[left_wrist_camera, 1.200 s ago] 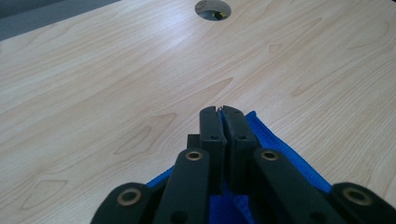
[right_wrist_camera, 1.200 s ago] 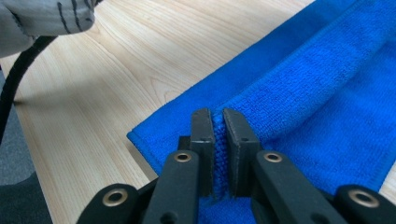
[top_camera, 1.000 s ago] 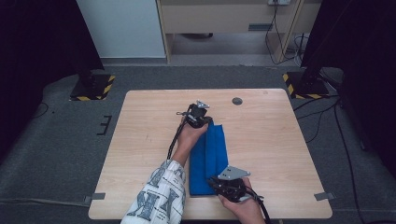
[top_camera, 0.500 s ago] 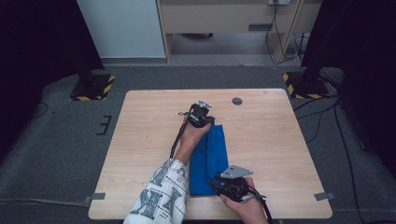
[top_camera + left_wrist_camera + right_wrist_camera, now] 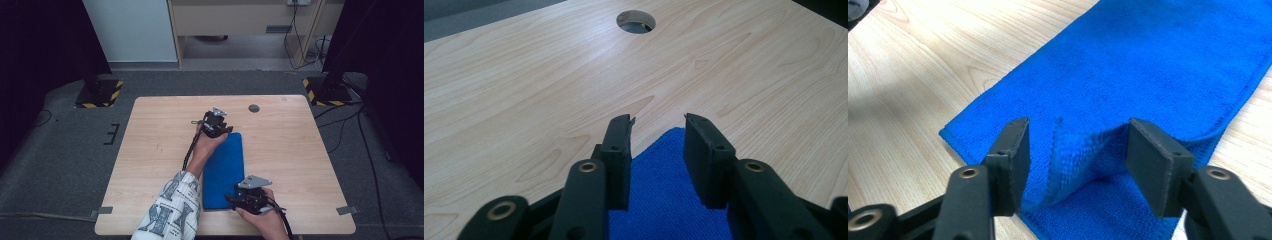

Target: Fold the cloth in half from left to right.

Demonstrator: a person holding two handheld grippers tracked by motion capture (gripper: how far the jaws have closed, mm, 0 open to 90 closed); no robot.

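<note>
Light wooden table (image 5: 150, 165) with a round cable hole (image 5: 254, 108), folded blue towel (image 5: 225, 170) lying flat on it

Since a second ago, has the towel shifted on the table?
No. In the high view the towel keeps its place: far end as close to the grommet hole, near end as close to the table's front edge.

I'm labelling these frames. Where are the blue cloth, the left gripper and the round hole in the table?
blue cloth (image 5: 225, 167), high view, middle of its flat top.
left gripper (image 5: 658, 122), left gripper view, between its tips.
round hole (image 5: 636, 21), left gripper view, its centre.
</note>
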